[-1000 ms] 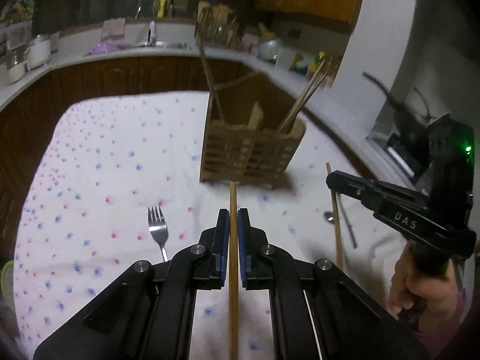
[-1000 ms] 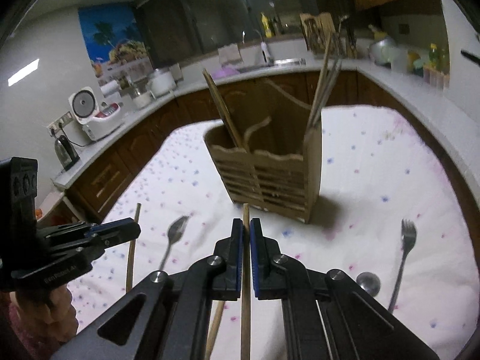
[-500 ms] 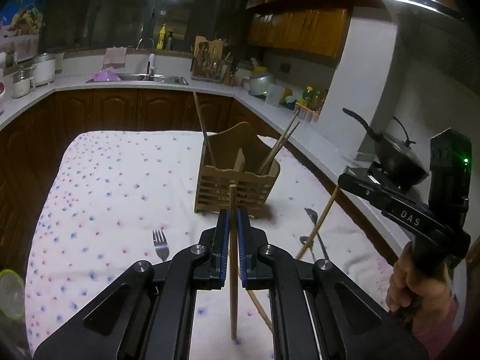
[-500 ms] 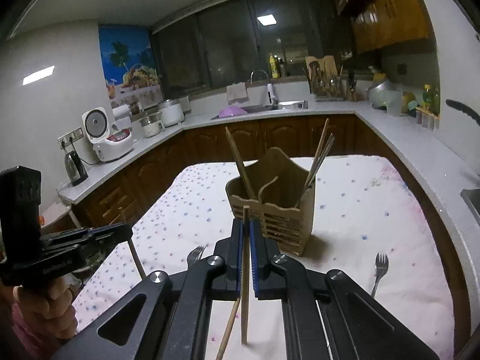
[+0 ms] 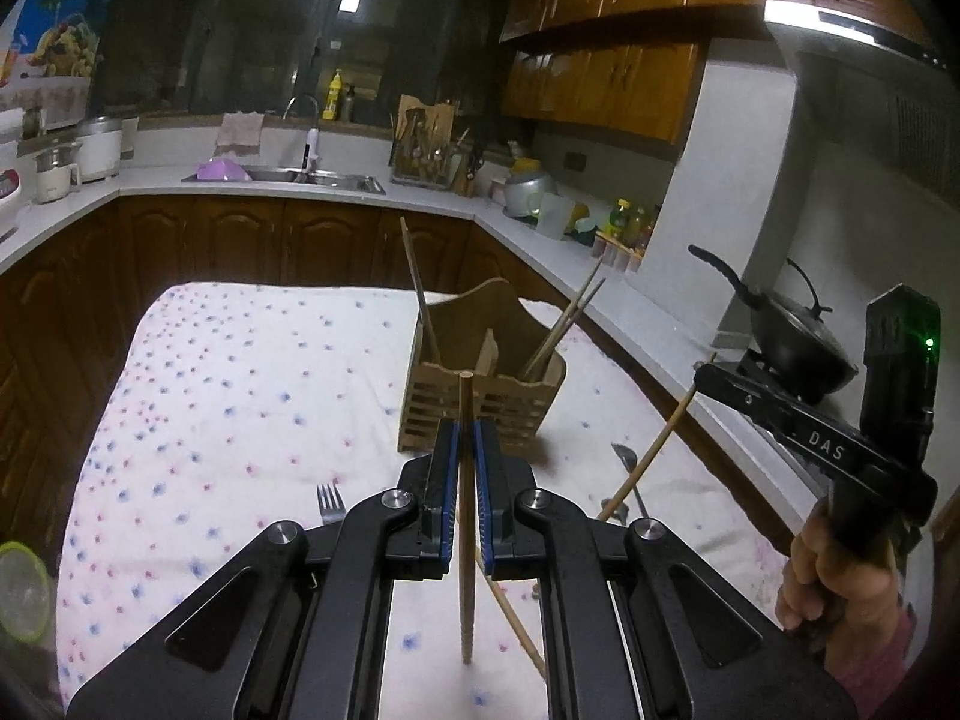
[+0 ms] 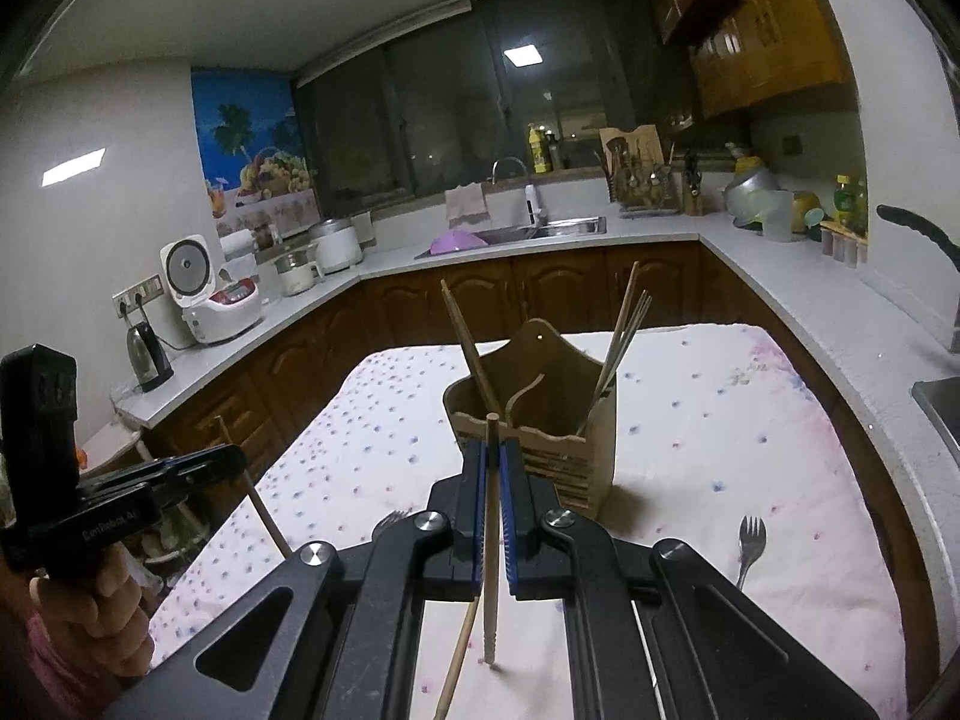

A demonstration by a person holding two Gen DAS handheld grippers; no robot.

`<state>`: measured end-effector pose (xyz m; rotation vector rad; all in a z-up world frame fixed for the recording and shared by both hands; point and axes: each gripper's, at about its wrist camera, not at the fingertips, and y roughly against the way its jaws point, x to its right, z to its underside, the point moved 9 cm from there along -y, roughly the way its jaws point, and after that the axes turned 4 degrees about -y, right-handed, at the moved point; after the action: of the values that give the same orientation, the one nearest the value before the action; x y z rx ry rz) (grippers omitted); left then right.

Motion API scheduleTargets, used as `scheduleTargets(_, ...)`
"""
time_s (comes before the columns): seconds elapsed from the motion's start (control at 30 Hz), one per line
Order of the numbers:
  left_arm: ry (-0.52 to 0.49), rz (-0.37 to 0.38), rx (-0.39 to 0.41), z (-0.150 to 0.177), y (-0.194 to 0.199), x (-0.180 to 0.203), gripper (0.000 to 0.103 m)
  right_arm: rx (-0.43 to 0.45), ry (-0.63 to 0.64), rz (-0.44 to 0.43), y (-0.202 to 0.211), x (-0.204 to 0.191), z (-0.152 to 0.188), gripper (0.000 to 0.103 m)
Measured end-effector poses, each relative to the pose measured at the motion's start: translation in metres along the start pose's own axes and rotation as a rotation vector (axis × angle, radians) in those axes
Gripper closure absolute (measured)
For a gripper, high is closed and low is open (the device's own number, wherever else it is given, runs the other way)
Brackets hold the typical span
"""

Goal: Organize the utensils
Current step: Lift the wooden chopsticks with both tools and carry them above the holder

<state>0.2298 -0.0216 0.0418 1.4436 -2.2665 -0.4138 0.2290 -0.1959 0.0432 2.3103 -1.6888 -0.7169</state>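
Observation:
A wooden utensil holder (image 5: 480,408) (image 6: 540,420) stands on the dotted tablecloth with several chopsticks in it. My left gripper (image 5: 465,438) is shut on a wooden chopstick (image 5: 465,516), held upright above the cloth in front of the holder. My right gripper (image 6: 493,468) is shut on another chopstick (image 6: 491,540), also upright. In the left wrist view the right gripper (image 5: 804,426) is at the right with its chopstick (image 5: 654,450) slanting down. In the right wrist view the left gripper (image 6: 120,498) is at the left.
A fork (image 5: 329,501) lies on the cloth left of the holder. Another fork (image 6: 750,546) and a spoon (image 5: 624,456) lie to its right. A wok (image 5: 792,330) sits on the stove at the right. Counters ring the table.
Both grippers have risen and pulled back from the holder, lifting their chopsticks off the cloth. The holder now looks smaller and farther away.

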Motion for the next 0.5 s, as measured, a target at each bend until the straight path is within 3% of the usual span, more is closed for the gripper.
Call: scheduleTargets(0.5,-0.017,-0.026,0.09,-0.039,0.001,-0.005,0.098,0.071,-0.003,0.018,0.006,0.008,-0.029,0.098)
